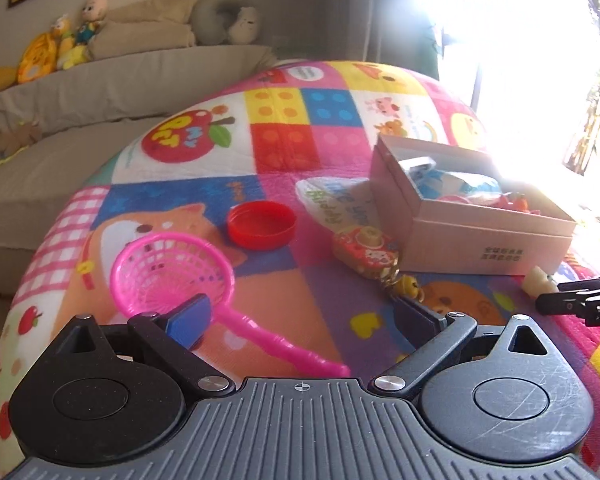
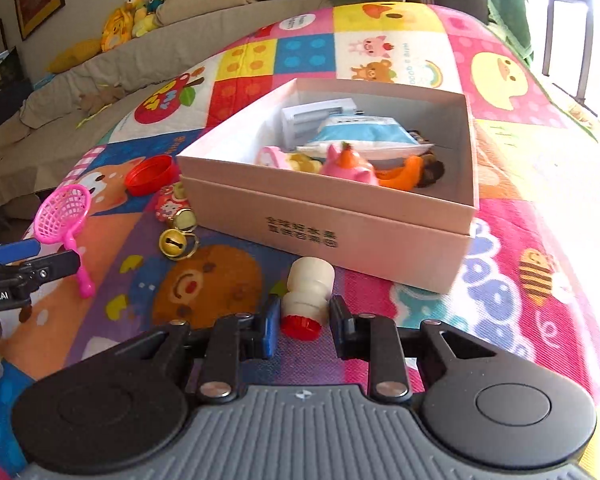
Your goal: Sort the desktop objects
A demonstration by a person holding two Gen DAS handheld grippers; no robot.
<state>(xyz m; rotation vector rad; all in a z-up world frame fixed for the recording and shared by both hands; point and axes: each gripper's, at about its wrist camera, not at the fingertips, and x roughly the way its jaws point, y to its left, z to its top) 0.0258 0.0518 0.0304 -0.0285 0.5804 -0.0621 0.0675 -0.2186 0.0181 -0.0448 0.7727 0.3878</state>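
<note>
A small white bottle (image 2: 306, 284) with a red cap lies on the colourful play mat (image 2: 500, 280) in front of the pink cardboard box (image 2: 328, 232). My right gripper (image 2: 304, 322) is shut on it, one pad at each side. The box holds several toys and packets. In the left wrist view my left gripper (image 1: 302, 320) stands wide open over the handle of a pink toy net (image 1: 172, 272), holding nothing. The right gripper (image 1: 580, 300) shows at the right edge beside the bottle (image 1: 538, 280).
On the mat left of the box (image 1: 488, 240) lie a red lid (image 1: 260, 230), a red charm with a gold bell (image 1: 366, 252) and a printed plastic packet (image 1: 332, 200). A beige sofa with plush toys stands behind. Bright window glare fills the right.
</note>
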